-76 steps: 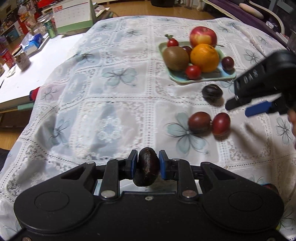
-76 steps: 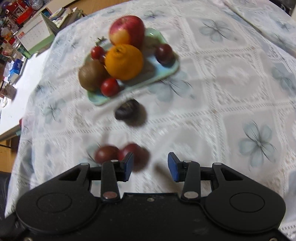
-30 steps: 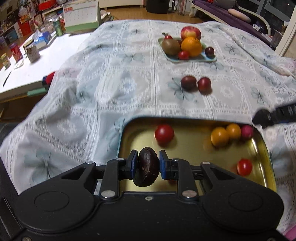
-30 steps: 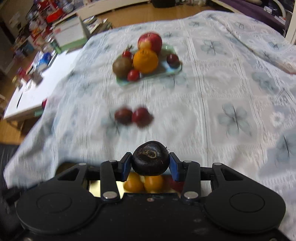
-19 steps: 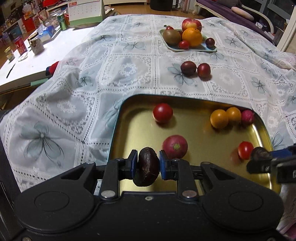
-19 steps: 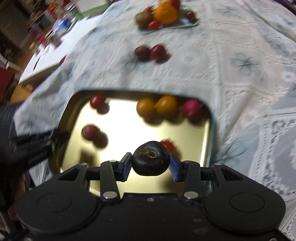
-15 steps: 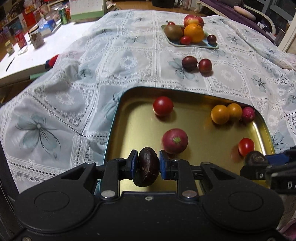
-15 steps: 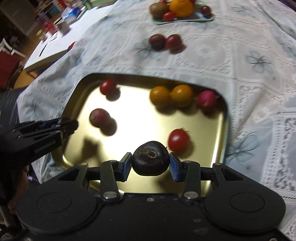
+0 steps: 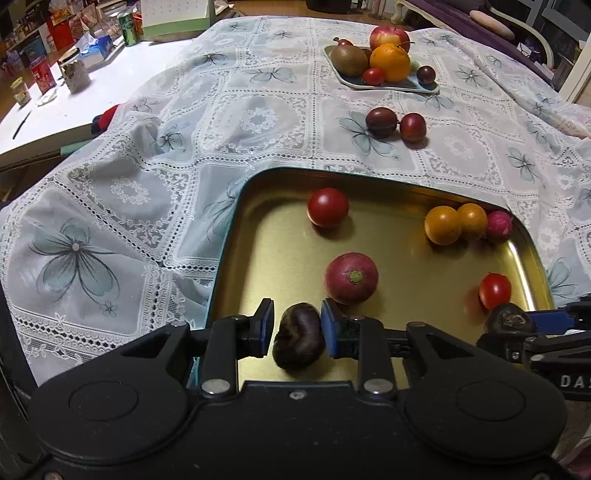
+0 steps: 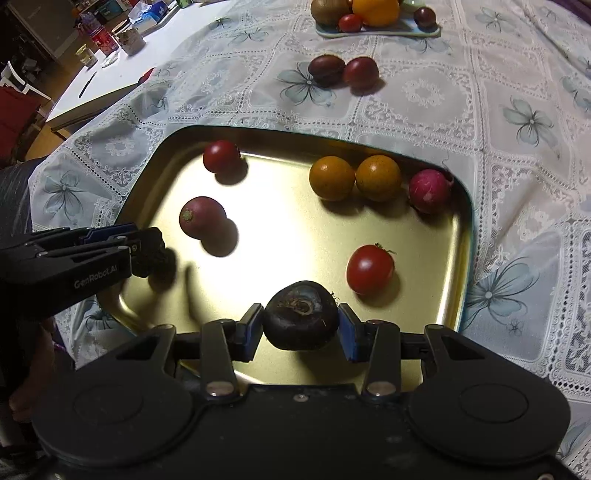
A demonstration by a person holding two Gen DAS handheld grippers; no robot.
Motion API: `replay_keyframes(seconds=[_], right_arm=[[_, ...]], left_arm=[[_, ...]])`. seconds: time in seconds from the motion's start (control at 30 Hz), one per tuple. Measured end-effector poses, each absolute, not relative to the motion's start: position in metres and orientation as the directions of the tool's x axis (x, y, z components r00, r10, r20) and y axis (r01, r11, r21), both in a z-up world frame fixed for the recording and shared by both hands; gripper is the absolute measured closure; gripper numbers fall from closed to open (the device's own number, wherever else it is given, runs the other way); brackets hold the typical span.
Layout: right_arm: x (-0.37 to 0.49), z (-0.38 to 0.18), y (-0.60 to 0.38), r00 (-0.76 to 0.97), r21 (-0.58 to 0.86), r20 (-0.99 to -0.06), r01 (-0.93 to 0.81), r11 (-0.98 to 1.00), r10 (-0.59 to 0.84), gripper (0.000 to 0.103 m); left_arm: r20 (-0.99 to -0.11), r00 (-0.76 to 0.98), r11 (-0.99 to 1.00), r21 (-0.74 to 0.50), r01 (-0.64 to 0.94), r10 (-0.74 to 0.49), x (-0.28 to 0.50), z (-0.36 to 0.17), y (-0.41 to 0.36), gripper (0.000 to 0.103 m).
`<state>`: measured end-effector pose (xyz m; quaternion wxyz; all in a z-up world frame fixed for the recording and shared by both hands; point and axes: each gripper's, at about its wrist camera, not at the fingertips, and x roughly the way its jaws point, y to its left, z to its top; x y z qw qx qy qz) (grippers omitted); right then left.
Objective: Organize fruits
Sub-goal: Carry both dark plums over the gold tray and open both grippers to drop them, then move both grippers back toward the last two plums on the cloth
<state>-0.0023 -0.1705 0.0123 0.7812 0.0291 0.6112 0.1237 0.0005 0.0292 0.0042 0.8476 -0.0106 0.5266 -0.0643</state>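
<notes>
Your left gripper (image 9: pixel 297 332) has its blue pads spread: the right pad touches the dark chestnut-like fruit (image 9: pixel 299 336) between them, while a sliver of gap shows at the left pad. That fruit sits at the near left of the gold tray (image 9: pixel 229 254), though you cannot tell whether it rests on the tray floor or hangs just above it. From this gripper, a pinkish-red radish (image 9: pixel 351 277) lies just beyond at 1 o'clock, nearly touching the right pad. A red tomato (image 9: pixel 327 206) sits farther out at 12 o'clock.

Your right gripper (image 10: pixel 300 326) is clamped on a second dark round fruit (image 10: pixel 301 320), both pads pressed against its sides, held over the tray's near edge. From it, a red cherry tomato (image 10: pixel 370 268) lies close at 1 o'clock. Two orange fruits (image 10: pixel 355 178) touch each other at 12 o'clock near the far wall, with a magenta radish (image 10: pixel 428 190) just beside them in the far right corner. The left gripper's tips enter the right wrist view at 9 o'clock.

Beyond the tray, on the lace tablecloth (image 9: pixel 258 118), two dark red plums (image 9: pixel 395 123) sit side by side, touching. Farther still, at 12 o'clock, a pale green plate (image 9: pixel 406 88) carries an apple (image 9: pixel 389 36), an orange (image 9: pixel 390 62), a kiwi (image 9: pixel 347 61) and small red fruits.
</notes>
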Motion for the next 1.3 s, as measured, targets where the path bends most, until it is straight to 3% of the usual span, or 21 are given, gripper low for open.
replay_keyframes(seconds=[1.3], right_arm=[[-0.01,0.018,-0.171,0.169,0.174,-0.965,-0.161,0.972,0.201,0.057]], left_arm=[[-0.898,0.431,0.994,-0.053,0.093,-0.088,-0.006,0.01,0.026,0.064]])
